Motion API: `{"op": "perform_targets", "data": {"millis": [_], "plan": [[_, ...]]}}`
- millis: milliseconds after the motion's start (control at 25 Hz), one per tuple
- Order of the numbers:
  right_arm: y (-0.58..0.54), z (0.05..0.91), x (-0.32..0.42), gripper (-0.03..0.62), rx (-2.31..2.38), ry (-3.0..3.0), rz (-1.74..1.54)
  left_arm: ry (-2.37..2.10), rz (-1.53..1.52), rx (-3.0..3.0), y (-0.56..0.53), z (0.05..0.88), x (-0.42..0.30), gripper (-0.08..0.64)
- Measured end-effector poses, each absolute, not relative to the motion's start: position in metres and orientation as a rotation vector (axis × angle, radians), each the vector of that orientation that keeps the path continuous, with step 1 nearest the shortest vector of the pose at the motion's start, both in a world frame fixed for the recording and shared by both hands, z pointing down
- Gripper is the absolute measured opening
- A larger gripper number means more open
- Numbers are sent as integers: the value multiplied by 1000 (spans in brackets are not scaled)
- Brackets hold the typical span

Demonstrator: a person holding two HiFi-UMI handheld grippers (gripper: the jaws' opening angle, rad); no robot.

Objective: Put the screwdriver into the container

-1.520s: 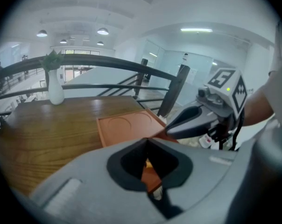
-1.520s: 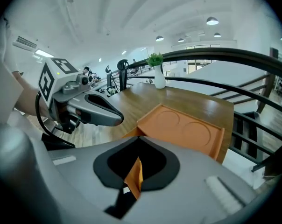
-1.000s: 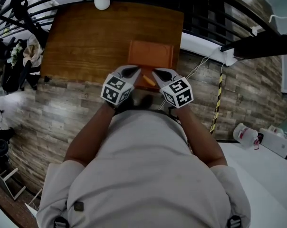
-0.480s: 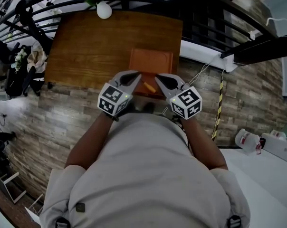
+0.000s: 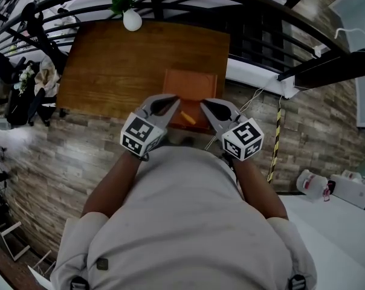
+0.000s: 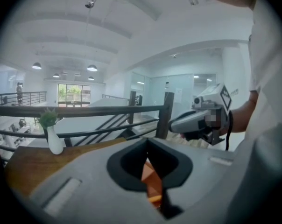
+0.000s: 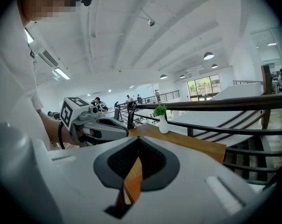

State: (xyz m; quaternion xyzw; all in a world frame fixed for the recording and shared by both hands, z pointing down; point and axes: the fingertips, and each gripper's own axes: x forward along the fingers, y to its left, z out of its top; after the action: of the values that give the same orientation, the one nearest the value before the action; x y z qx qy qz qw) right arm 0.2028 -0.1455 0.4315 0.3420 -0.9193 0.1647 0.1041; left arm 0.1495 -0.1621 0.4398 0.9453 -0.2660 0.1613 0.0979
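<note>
The screwdriver (image 5: 188, 118) is not yet grabbed, the left gripper (image 5: 175, 99) and right gripper (image 5: 203, 103) are held closed and empty, and 1 must be opened over it by the container (image 5: 191, 83).

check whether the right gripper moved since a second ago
Yes: the right gripper drifted right, its cube now further from the right edge of the orange tray.
</note>
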Motion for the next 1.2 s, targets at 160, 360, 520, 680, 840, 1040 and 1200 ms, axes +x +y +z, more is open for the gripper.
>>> {"op": "perform_targets", "data": {"millis": [160,360,520,680,840,1040,1200], "plan": [[-148,426,203,8,1006,-2715,484,-788,473,2795,-166,436,150,5],[-147,422,201,8,1026,-2715,466,-769,469,2804,-163,432,146,5],[-148,417,199,6,1076,-2706,446,-749,419,2832,-163,421,142,5],[-145,419,196,8,1149,-2688,487,-679,431,2844,-159,422,137,5],[-143,416,184,6,1209,-2676,515,-609,435,2868,-158,420,127,5],[-136,409,164,6,1299,-2653,527,-506,436,2895,-146,414,106,5],[-123,401,145,6,1367,-2636,537,-448,421,2920,-138,403,85,5]]}}
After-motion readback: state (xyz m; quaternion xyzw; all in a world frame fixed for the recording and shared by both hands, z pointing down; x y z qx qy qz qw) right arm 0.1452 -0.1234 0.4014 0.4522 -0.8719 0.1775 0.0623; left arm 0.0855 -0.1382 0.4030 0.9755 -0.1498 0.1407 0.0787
